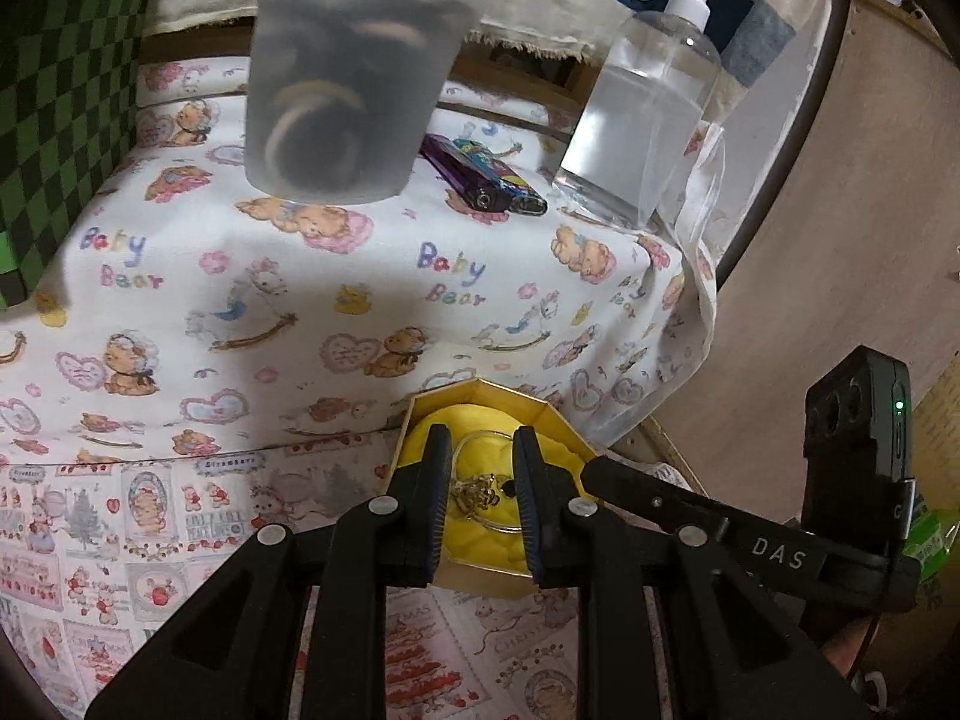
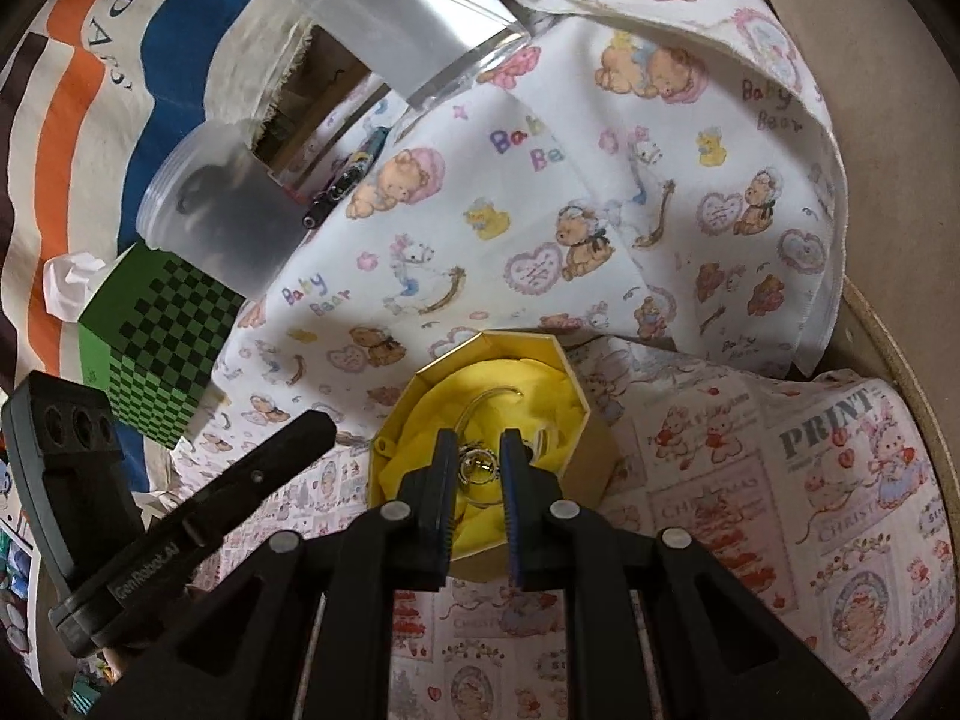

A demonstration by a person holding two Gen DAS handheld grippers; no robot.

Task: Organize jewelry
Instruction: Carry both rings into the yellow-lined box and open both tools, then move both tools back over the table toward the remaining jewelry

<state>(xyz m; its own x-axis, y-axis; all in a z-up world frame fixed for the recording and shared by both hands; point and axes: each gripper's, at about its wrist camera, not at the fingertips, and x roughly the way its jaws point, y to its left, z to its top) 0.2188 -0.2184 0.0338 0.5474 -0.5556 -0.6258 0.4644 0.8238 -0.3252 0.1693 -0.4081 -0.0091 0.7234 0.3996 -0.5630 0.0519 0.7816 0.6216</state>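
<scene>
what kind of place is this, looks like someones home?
Probably a lived-in room at home, not a shop or lab. The surface is draped in a baby bear cloth, with household clutter on it: a pump bottle, two lighters and a green checkered box beside the gold jewelry box.

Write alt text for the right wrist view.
The right hand-held gripper hangs open over gold jewelry on yellow padding in an octagonal gold box. The box sits on a teddy-bear cloth.
</scene>
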